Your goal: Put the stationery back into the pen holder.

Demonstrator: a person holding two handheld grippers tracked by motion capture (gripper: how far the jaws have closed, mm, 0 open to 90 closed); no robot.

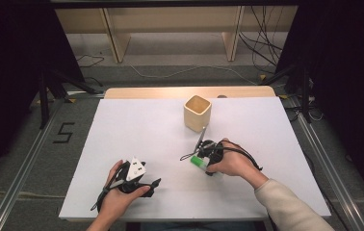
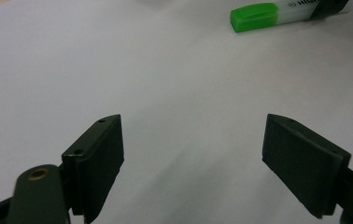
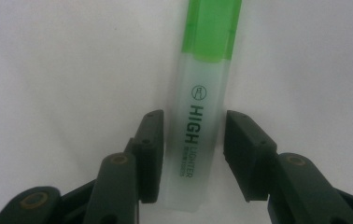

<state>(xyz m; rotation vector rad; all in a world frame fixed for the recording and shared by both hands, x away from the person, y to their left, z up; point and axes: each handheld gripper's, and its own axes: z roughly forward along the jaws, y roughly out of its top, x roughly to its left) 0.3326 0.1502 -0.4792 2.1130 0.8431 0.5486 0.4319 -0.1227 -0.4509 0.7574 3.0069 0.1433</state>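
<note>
Right tool (image 3: 193,154) straddling a highlighter (image 3: 202,102) on the white surface (image 1: 136,139); left tool (image 2: 193,163) idle, jaws wide.

Highlighter: flat translucent frosted barrel, black "HIGHLIGHTER" print, glossy green cap; lies flat on the matte surface just in front of the right hand (image 1: 233,163). Right jaws narrow, one on each side of the barrel; contact with it can't be told. Left tool empty, near the front edge. Square light-wood cup (image 1: 197,112), rounded corners, stands upright toward the far edge; contents can't be seen.

A wooden cup (image 1: 197,112) stands on the white table (image 1: 136,139), wooden shelving (image 1: 170,29) beyond.
</note>
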